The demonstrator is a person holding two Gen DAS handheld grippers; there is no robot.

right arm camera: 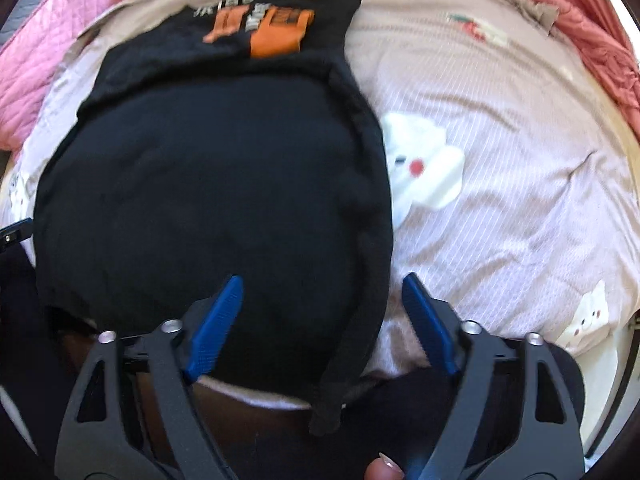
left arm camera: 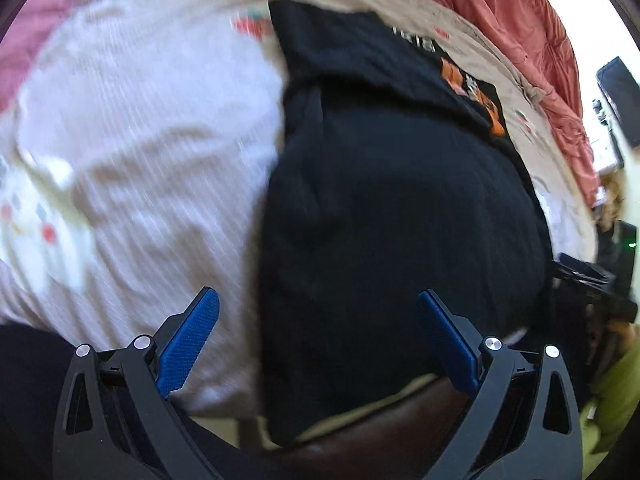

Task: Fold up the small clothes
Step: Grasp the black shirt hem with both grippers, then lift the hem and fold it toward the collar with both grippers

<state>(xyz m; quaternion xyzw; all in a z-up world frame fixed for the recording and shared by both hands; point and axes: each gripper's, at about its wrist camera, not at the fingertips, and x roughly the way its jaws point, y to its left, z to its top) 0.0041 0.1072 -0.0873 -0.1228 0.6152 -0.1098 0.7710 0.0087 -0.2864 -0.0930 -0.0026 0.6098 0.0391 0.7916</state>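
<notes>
Left wrist view first: one black garment (left arm camera: 400,208) lies spread on the bed, over a pale striped sheet (left arm camera: 152,128), its near hem hanging at the bed's front edge. It's dark and soft-looking, blurred here, with an orange print (left arm camera: 472,92) and some pale lettering at the far end. The left tongs (left arm camera: 318,300) stand released, blue pads wide apart, one pad over the sheet and one over the black cloth, nothing pinched between them. Pink bedding (left arm camera: 532,40) bunches along the far side.

Over to the right wrist view: same single garment (right arm camera: 216,184), lying flat, orange blocks (right arm camera: 276,36) and grey lettering at the far end. A narrow black strip (right arm camera: 340,368) trails off its near right corner over the bed edge. The right tongs (right arm camera: 322,284) are released too, pads spread either side of that right edge, gripping nothing. On the sheet (right arm camera: 520,160), one white cartoon figure (right arm camera: 424,164) just beside the garment, another (right arm camera: 588,312) near the right edge. One fingertip (right arm camera: 380,472) shows at the bottom.
</notes>
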